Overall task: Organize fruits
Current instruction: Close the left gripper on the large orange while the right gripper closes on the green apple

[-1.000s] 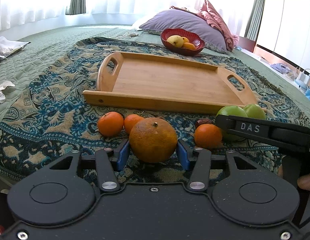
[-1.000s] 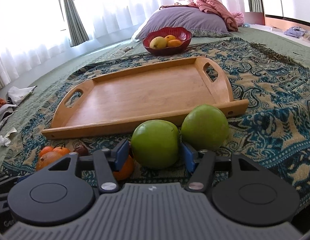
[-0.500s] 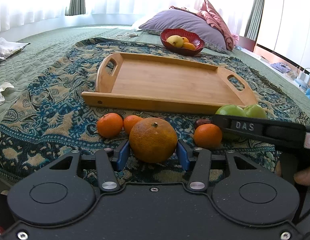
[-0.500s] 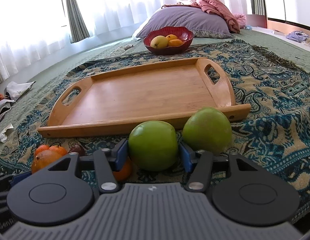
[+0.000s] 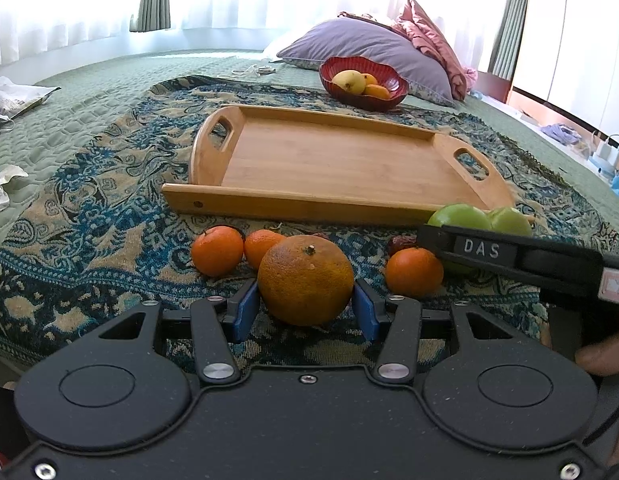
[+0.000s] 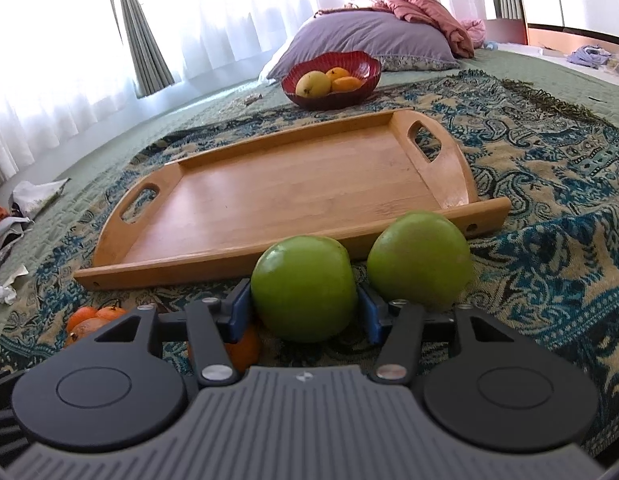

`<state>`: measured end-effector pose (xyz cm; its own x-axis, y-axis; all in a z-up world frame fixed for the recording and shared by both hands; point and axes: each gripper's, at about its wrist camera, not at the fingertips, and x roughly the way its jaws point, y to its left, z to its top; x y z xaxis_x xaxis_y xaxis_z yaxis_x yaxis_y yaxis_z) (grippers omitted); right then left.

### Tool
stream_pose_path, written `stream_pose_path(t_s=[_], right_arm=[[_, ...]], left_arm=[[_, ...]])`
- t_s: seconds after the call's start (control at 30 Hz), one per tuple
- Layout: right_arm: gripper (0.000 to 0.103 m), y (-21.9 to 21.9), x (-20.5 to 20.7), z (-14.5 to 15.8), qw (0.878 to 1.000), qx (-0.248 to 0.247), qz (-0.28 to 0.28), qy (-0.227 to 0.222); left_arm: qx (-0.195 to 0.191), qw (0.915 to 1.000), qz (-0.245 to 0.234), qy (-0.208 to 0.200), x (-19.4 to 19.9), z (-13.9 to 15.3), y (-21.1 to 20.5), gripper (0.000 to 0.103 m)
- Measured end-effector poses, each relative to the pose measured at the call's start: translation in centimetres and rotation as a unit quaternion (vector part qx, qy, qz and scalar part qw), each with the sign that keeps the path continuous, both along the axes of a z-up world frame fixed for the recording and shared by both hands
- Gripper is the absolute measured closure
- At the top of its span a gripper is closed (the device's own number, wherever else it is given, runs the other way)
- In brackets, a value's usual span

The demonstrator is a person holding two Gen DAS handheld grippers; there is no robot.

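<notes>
My left gripper (image 5: 305, 304) is shut on a large orange (image 5: 305, 280), just above the patterned blanket. Two small tangerines (image 5: 217, 250) lie left of it and a third tangerine (image 5: 413, 272) right of it. My right gripper (image 6: 304, 306) is shut on a green apple (image 6: 304, 288); a second green apple (image 6: 419, 258) sits on the blanket to its right. An empty wooden tray (image 5: 333, 160) (image 6: 285, 192) lies just beyond the fruit. The right gripper's body crosses the left wrist view at right.
A red bowl (image 5: 363, 84) (image 6: 329, 80) with yellow and orange fruit stands behind the tray, before a purple pillow (image 6: 369, 36). Crumpled paper and bags (image 5: 5, 188) lie at the far left on the green bedspread.
Both grippers have lifted slightly with their fruit, and the tray shows a little lower in both views. Grips unchanged.
</notes>
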<state>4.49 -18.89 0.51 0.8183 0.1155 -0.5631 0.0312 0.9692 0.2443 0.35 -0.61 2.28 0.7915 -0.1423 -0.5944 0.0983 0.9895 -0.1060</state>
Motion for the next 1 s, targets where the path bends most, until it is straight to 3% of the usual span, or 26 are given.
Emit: stream_pose_path(t_s=[0.27, 1.0], right_arm=[[0.045, 0.2, -1.7, 0.2, 0.999, 0.011, 0.009, -0.038], [0.046, -0.4, -2.8, 2.2, 0.997, -0.007, 0.011, -0.082]], left_arm=[[-0.001, 1.0000, -0.002, -0.007, 0.4, 0.3, 0.2, 0.055], [-0.008, 0.9992, -0.011, -0.038, 1.4, 2.4, 0.0, 0.055]])
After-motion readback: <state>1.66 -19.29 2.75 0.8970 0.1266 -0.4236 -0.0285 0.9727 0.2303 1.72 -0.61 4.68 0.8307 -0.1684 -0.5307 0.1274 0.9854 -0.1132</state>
